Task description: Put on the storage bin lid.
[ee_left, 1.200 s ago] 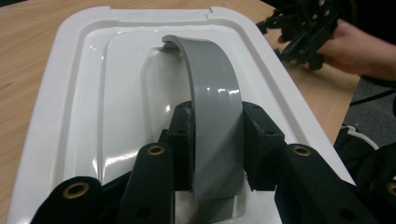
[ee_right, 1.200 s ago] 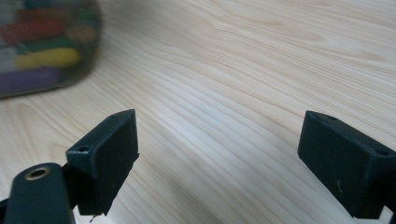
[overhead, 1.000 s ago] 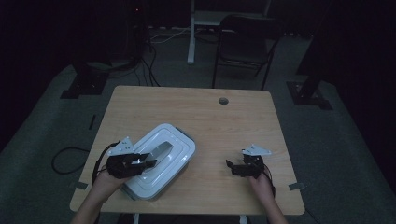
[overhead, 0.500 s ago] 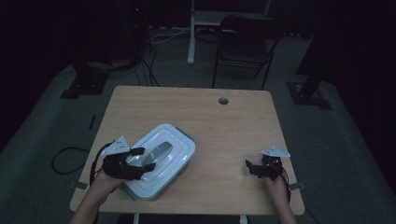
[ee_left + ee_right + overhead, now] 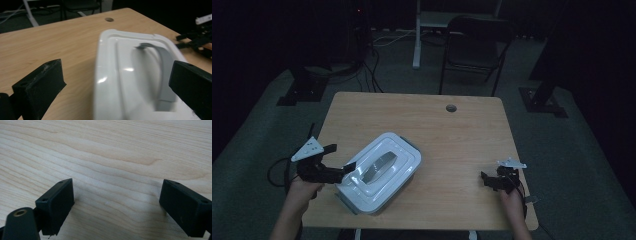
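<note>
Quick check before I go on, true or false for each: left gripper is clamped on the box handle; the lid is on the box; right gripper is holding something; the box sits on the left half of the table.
1. The left gripper is clamped on the grey handle: false. Its jaws have just been opening and stand apart, clear of it.
2. The lid sits on the white box: true.
3. The right gripper holds something: false. Its open jaws have bare table between them.
4. The box is on the table's left half: true.

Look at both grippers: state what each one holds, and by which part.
Nothing is held. The left gripper has just opened, jaws either side of the white box without pressing it; the right gripper is open above the table.
</note>
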Demonstrator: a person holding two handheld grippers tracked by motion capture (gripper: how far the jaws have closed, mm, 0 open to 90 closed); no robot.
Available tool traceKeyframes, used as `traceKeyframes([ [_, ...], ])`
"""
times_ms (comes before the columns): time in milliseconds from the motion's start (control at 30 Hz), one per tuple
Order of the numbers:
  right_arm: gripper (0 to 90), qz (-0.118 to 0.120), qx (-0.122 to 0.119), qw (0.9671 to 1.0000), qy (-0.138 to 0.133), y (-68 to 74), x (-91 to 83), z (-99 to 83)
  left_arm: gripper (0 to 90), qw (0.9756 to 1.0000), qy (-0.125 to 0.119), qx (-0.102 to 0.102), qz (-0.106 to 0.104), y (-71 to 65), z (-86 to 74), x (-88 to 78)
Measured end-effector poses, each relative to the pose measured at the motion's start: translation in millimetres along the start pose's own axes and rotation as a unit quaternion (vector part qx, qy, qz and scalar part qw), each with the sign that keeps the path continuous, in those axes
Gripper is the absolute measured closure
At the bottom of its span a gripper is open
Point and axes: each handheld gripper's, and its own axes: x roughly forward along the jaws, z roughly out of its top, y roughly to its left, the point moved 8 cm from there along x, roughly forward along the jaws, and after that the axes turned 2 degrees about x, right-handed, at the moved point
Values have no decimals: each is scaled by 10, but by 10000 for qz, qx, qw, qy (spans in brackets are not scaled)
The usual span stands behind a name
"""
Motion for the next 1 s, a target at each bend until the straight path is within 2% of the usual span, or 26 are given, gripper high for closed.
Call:
traceKeyframes([
  [33, 118, 1, 4, 10000, 2, 1, 0, -1, 5, 9999, -31, -61, 100, 115, -40, -4],
  [133, 118, 4, -1, 10000, 2, 0, 0, -1, 6, 9998, 0, -90, 185, 244, -100, 4],
  [200, 118, 11, -5, 10000, 4, 2, 0, -2, 6, 9994, -103, -124, 295, 372, -145, 4],
  [267, 119, 19, -7, 10000, 6, 8, -1, -3, 6, 9987, -170, -316, 348, 504, -197, 4],
  [300, 119, 21, -6, 10000, 5, 9, -2, -3, 5, 9979, -233, -424, 430, 587, -232, 2],
  [400, 119, 33, -23, 10000, 6, 13, -4, -5, 6, 9962, -250, -515, 650, 748, -341, 13],
  [500, 119, 42, -33, 10000, 9, 17, -6, -9, 6, 9930, -426, -736, 821, 907, -466, 26],
  [600, 119, 46, -36, 10000, 10, 20, -8, -10, 6, 9909, -309, -869, 980, 1023, -626, 84],
  [700, 118, 46, -35, 10000, 10, 19, -8, -10, 5, 9894, -66, -917, 1122, 1086, -792, 183],
  [767, 118, 48, -29, 10000, 12, 20, -8, -10, 6, 9888, 50, -951, 1145, 1100, -878, 254],
  [1000, 118, 55, -34, 10000, 9, 18, -3, -5, 5, 9886, 306, -880, 1184, 1042, -1042, 529],
])
